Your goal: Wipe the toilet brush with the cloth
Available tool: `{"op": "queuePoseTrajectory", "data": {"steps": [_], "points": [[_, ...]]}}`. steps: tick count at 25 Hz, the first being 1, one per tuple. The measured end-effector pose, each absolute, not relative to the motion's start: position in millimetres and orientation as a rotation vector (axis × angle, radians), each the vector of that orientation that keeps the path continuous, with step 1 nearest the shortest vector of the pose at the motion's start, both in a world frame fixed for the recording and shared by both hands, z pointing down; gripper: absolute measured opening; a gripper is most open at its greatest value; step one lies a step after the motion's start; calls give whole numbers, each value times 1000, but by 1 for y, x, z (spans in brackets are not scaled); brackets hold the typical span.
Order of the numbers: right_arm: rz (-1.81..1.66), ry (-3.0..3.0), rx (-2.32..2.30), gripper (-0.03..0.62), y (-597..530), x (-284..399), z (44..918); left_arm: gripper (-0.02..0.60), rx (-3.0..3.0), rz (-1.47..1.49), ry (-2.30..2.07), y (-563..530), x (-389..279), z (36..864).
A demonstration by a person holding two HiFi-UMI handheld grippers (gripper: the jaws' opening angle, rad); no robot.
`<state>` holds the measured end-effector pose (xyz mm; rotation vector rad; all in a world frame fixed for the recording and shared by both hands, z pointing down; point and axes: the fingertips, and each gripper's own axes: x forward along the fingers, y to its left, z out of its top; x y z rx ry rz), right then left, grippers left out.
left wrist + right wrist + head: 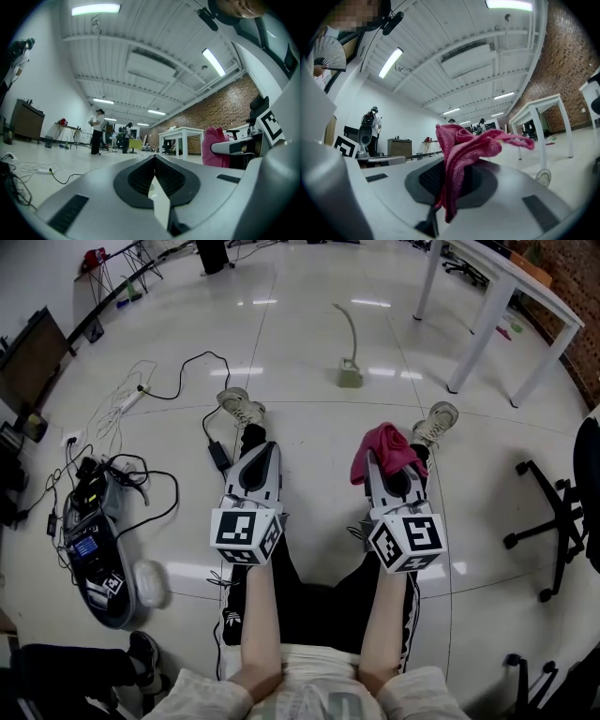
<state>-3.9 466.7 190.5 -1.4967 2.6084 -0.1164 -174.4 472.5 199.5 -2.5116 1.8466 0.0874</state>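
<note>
The toilet brush [350, 338] stands in its pale green holder [350, 377] on the floor, well ahead of both grippers and between them. A pink cloth [382, 448] hangs bunched from my right gripper [388, 465], whose jaws are shut on it. In the right gripper view the cloth [461, 150] rises out of the closed jaws and flops to the right. My left gripper [255, 454] is shut with nothing in it; its pads [146, 174] meet in the left gripper view, where the cloth [213, 146] shows at the right. Both grippers point level, above the person's legs.
A white table [506, 292] stands at the back right, an office chair base [555, 517] at the right. Cables and a power strip [131, 395] lie on the left, beside a grey floor device [98, 563]. A black adapter [218, 456] lies by the left shoe. People [97, 132] stand far off.
</note>
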Motion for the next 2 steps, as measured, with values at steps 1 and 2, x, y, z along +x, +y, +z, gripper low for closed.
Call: {"op": "queuePoseTrajectory", "data": {"steps": [1, 2], "points": [[-118, 2607, -1498, 32, 466, -3, 191, 3, -2512, 87, 1848, 472, -174, 200], [-119, 2605, -1500, 32, 465, -2, 192, 3, -2513, 86, 1849, 472, -174, 201]]}}
